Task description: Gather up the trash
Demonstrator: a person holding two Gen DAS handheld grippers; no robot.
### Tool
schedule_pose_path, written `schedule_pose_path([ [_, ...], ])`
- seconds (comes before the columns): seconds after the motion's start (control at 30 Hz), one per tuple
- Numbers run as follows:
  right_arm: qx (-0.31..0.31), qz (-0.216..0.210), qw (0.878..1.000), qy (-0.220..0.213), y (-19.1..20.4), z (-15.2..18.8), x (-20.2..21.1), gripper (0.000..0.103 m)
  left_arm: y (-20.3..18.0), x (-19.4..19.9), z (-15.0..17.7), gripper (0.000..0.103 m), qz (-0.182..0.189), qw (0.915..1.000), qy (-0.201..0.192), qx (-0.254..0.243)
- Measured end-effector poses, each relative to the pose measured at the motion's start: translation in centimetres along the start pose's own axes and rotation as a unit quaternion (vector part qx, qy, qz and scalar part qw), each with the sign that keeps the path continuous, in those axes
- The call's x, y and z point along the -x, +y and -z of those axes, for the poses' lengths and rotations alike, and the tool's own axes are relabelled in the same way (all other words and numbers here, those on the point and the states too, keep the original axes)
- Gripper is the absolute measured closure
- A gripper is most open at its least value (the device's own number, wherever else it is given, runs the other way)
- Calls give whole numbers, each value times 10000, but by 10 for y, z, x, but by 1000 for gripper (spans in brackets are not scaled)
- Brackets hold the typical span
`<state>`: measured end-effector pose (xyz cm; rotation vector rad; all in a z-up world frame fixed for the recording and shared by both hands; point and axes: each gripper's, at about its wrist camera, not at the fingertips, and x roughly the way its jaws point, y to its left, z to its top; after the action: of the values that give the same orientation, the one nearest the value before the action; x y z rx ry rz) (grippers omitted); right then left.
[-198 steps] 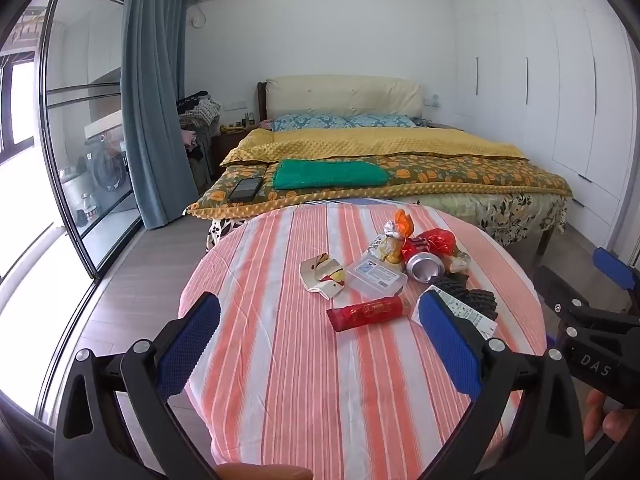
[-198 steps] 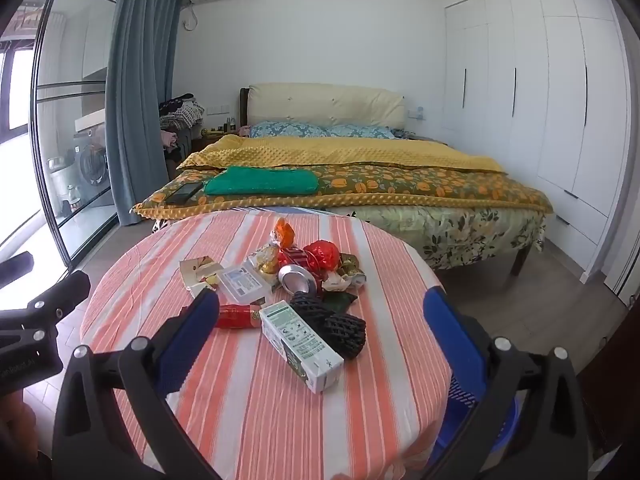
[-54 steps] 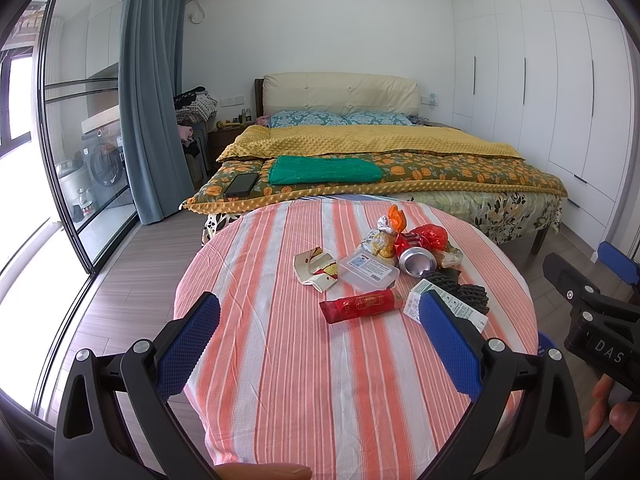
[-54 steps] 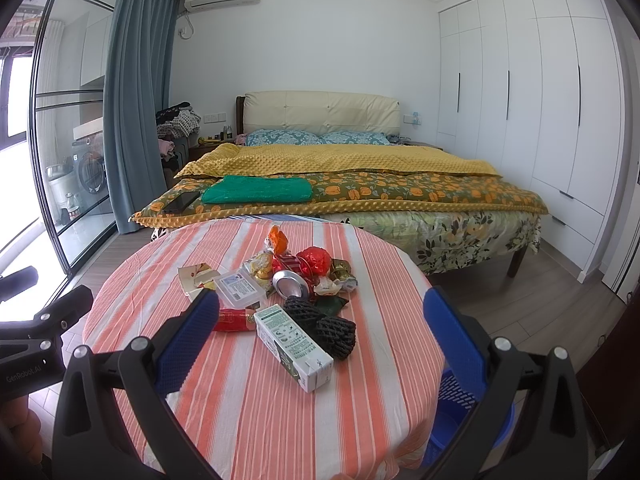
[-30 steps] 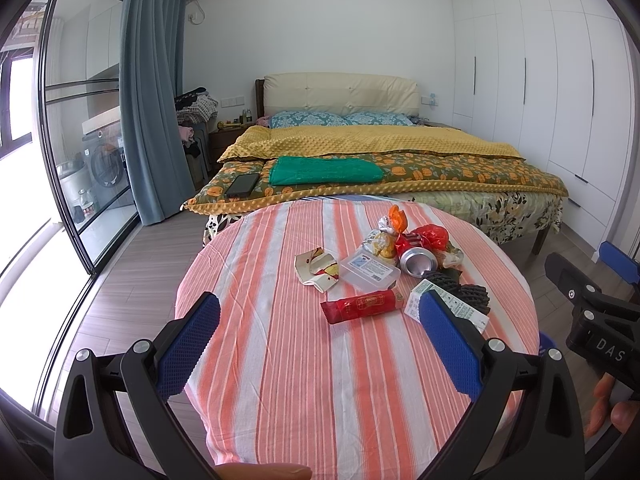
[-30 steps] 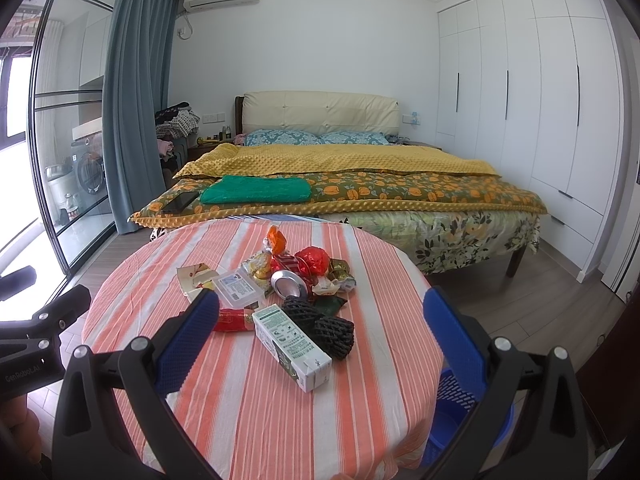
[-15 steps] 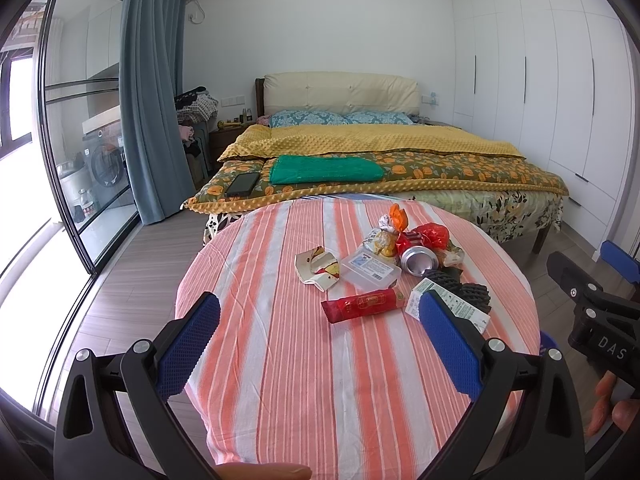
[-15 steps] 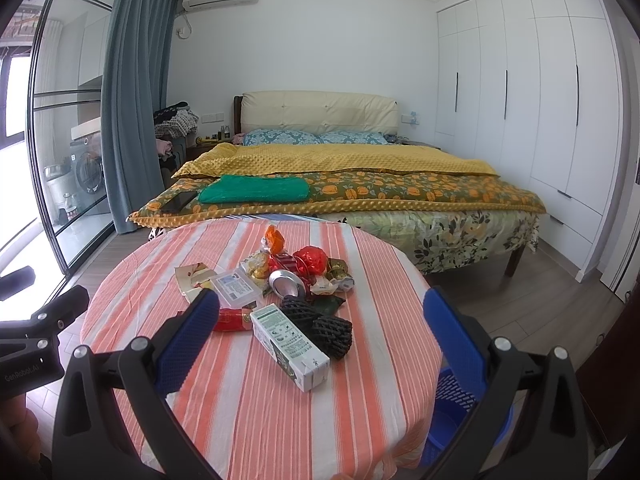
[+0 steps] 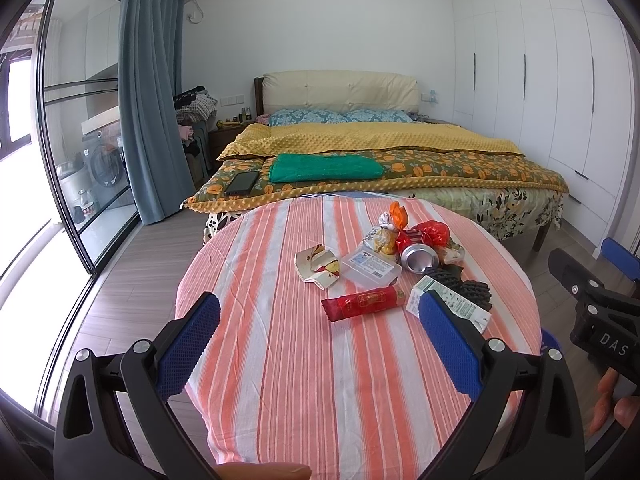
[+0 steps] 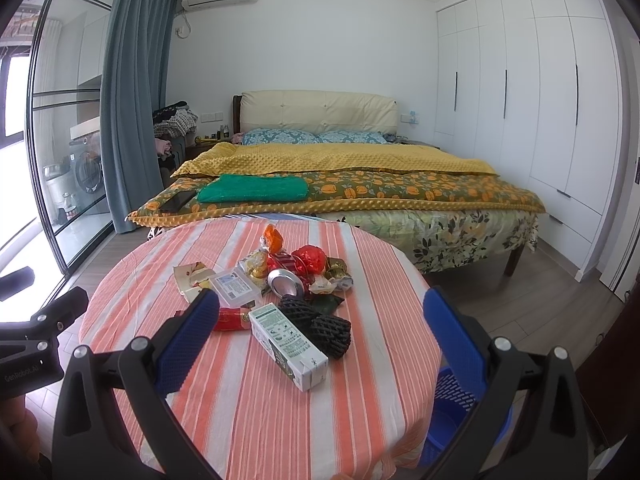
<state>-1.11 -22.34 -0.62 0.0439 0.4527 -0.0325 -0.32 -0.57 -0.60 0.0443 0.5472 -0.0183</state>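
Note:
A heap of trash lies on the round striped table point(image 9: 304, 360) point(image 10: 256, 408): a red wrapper point(image 9: 364, 302), a white-green carton point(image 10: 288, 342) point(image 9: 452, 306), black foam netting point(image 10: 316, 320), a crushed can point(image 10: 286, 283) point(image 9: 419, 257), a clear plastic box point(image 9: 372, 268) point(image 10: 234, 286), a torn paper wrapper point(image 9: 318, 266) and red and orange foil wrappers point(image 10: 308, 258). My left gripper point(image 9: 318, 336) is open, held back over the table's near side. My right gripper point(image 10: 320, 330) is open too, with the carton seen between its fingers but farther off.
A blue plastic basket point(image 10: 460, 408) stands on the floor by the table's right side. A bed point(image 10: 340, 184) with a yellow blanket, a green cloth and a phone lies behind the table. White wardrobes point(image 10: 540, 120) line the right wall; glass doors and a curtain point(image 10: 132, 112) are left.
Both views have crept slightly closer to the table; the trash has not moved and both grippers have stayed open.

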Motion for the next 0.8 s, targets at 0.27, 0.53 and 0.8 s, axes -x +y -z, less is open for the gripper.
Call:
schedule_pose_path([
  [0.27, 4, 1, 10000, 2, -2, 1, 1, 5, -1, 1, 0, 4, 13, 10000, 3, 3],
  [0.53, -15, 28, 10000, 12, -6, 2, 1, 5, 1, 2, 2, 4, 28, 10000, 40, 18],
  [0.8, 66, -38, 9999, 81, -13, 15, -19, 5, 5, -38, 28, 4, 146, 9983, 536, -197],
])
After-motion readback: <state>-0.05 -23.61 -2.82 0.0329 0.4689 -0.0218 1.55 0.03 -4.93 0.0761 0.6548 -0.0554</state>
